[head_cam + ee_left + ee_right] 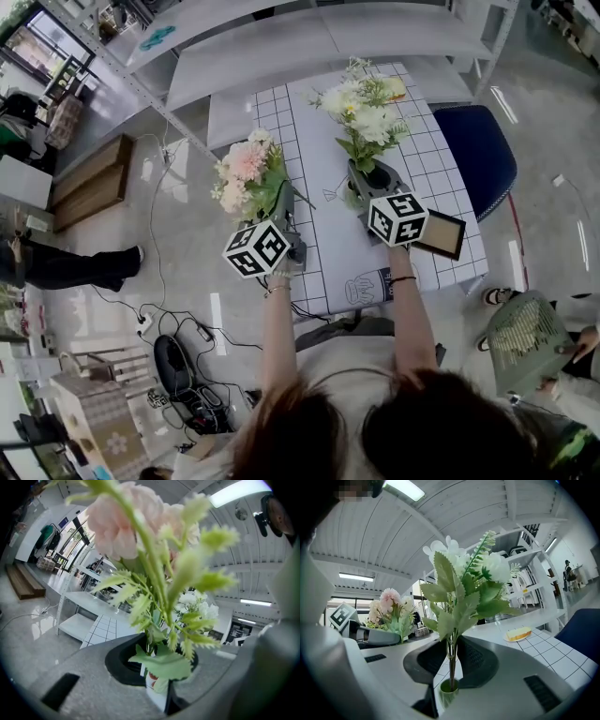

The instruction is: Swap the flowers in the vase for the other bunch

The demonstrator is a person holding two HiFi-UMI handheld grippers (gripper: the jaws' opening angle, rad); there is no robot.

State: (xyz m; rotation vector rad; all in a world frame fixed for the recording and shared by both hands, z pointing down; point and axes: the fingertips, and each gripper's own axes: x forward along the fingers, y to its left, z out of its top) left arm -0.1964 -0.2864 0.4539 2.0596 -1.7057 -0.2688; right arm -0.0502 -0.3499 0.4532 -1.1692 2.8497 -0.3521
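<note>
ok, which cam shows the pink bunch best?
Head view: the whole pink bunch, blooms and leaves, stands up from the left gripper. Left gripper view is too close: blurred petals and leaves fill it. Right gripper view shows it sharp but small, at the left.

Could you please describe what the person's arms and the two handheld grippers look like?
The left gripper and right gripper are speckled grey shells, black inside the jaws, each bearing a white cube with black square markers. Both arms are sleeveless, with a thin band at each wrist.
</note>
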